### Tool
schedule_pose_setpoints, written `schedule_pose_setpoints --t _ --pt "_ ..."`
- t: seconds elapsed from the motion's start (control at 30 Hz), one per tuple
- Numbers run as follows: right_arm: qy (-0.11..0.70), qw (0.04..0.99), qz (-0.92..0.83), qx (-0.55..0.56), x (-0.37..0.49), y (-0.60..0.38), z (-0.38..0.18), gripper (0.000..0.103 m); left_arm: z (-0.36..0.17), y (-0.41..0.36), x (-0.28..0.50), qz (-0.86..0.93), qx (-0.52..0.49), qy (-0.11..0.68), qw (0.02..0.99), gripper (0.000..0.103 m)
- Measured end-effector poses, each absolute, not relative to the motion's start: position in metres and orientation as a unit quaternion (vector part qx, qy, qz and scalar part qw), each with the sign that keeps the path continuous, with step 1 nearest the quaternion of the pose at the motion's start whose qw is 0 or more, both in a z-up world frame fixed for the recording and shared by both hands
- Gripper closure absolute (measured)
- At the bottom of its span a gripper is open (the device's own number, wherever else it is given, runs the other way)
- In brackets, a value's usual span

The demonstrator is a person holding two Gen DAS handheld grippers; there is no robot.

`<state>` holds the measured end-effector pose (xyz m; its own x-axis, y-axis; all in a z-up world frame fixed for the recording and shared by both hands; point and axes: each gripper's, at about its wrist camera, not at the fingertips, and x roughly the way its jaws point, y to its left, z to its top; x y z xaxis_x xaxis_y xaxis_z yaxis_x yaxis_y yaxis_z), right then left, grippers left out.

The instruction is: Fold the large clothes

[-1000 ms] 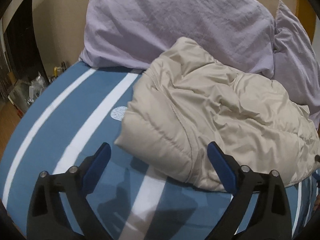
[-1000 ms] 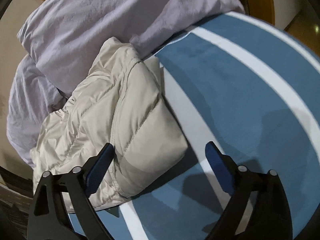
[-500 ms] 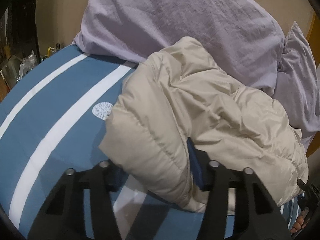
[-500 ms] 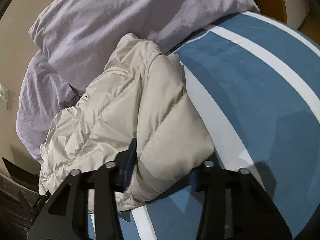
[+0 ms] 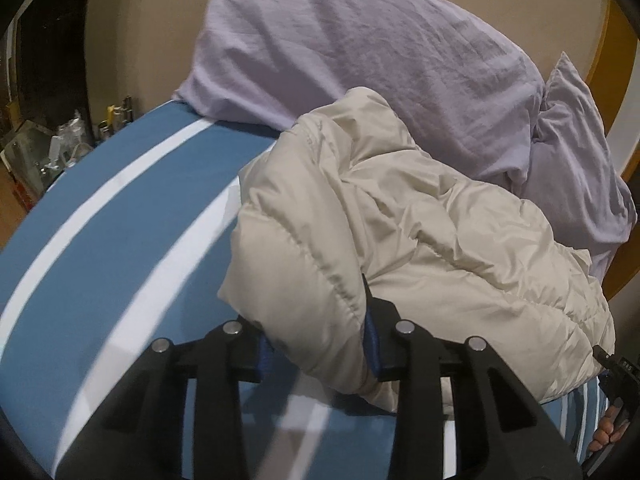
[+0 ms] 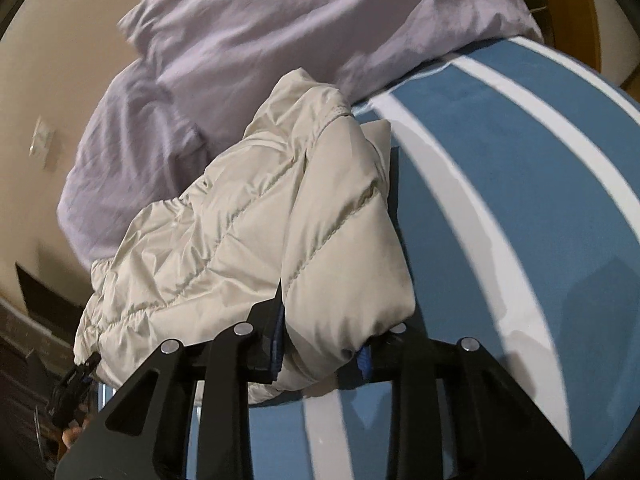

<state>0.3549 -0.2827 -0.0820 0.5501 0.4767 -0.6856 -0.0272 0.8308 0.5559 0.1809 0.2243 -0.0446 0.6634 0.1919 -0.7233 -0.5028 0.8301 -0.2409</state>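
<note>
**Mia:** Look, the left gripper (image 5: 318, 344) has a fat corner of the puffy coat (image 5: 400, 240) squeezed between its two fingers.

**Dad:** Yes, and the right gripper (image 6: 320, 350) is pinching the coat (image 6: 260, 220) too. It has a thick fold by the near edge. Both are closed tight on it.

**Mia:** Where is the coat lying?

**Dad:** On the bed (image 5: 120, 240), on the blue cover with white stripes. Its far end leans against the big purple pillow (image 5: 360, 52). A second pillow (image 5: 580, 160) sits just beside that one.

**Mia:** Is the coat folded?

**Dad:** Partly, I think. It looks bunched into a thick bundle, with one layer over another. So I guess this is the grabbing step, just before a fold or a lift.

**Mia:** What comes next?

**Dad:** I think both grippers need to lift together and carry that near edge over toward the pillows. The coat is soft and slippery, so it could slide out. They should hold firm and move slowly.

**Mia:** And if one goes faster?

**Dad:** Then the fold could come out crooked, I think.
</note>
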Motion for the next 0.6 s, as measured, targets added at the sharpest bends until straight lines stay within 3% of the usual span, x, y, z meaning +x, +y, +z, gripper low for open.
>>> schedule_pose_setpoints --t 0.4,0.6 --pt "0.466 0.831 0.187 0.24 0.269 -0.265 -0.07 0.073 -0.039 0.233 0.11 0.216 -0.211 0.366 0.88 0.064" --pt "0.475 0.836 0.167 0.218 0.266 -0.265 -0.061 0.058 -0.043 0.236 0.102 0.235 -0.23 0.36 0.873 0.049"
